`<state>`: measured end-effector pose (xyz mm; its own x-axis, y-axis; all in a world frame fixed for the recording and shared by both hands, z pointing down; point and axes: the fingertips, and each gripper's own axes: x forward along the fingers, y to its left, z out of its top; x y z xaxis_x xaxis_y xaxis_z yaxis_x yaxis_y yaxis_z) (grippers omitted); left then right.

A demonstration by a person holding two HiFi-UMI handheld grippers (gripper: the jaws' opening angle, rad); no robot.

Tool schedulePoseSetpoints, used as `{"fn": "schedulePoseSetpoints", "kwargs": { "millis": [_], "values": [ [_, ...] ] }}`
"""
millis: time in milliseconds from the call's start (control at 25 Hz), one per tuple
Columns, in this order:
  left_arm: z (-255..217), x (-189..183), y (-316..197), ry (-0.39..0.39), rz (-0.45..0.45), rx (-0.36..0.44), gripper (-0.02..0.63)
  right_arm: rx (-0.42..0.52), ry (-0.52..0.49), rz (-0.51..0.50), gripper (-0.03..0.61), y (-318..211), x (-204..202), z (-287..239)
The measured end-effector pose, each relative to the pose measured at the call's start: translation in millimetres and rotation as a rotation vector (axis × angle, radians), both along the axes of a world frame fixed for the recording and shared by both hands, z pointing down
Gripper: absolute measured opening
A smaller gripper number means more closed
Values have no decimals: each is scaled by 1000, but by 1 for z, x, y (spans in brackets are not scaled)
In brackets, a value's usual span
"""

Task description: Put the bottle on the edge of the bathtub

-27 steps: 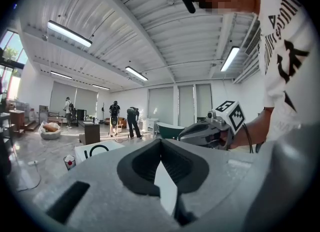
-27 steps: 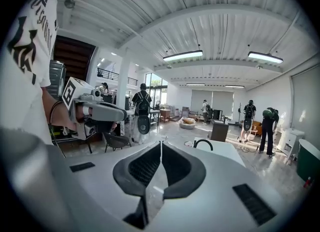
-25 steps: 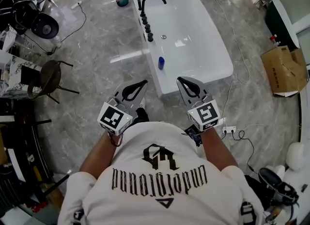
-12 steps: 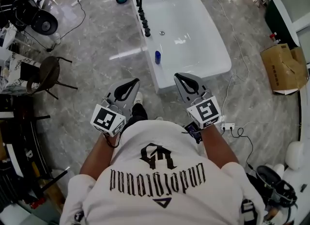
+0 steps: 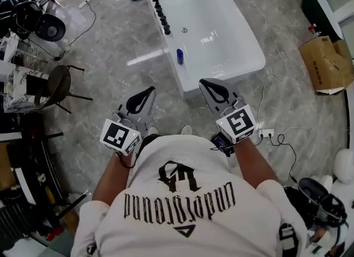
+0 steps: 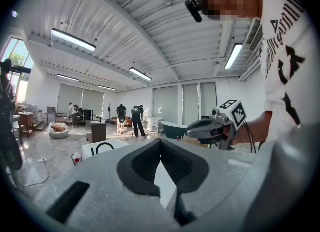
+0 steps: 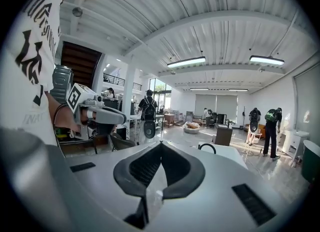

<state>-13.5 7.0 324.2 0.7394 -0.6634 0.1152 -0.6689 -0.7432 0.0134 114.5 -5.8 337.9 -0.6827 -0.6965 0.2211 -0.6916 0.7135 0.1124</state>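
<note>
Standing on the left rim of the bathtub (image 5: 227, 56), near the black tap knobs (image 5: 162, 20), the blue bottle (image 5: 180, 56) sits higher in the head view than 1 second ago, and so does the tub. The 2 grippers reach forward, nearly level, toward the tub's near end. The left gripper (image 5: 148, 90) and right gripper (image 5: 204, 82) each have jaws pressed together on nothing. Open marble floor (image 5: 110, 56) lies left of the tub, with a chair (image 5: 58, 84) well apart.
</note>
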Motion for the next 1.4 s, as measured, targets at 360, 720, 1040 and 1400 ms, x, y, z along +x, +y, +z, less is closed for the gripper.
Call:
{"fn": "schedulePoseSetpoints", "kwargs": {
  "millis": [360,720,1040,1400],
  "values": [
    [-4,-33,21,-6,63,-2,14,4,-15,72,14,26,-27,-9],
    [-9,-95,44,13,81,3,14,31,-8,94,14,57,-85,-24],
    [-17,-140,60,33,94,28,14,46,-6,104,14,79,-131,-30],
    [-24,-179,77,45,124,52,14,84,2,128,14,102,-169,-35]
  ]
}}
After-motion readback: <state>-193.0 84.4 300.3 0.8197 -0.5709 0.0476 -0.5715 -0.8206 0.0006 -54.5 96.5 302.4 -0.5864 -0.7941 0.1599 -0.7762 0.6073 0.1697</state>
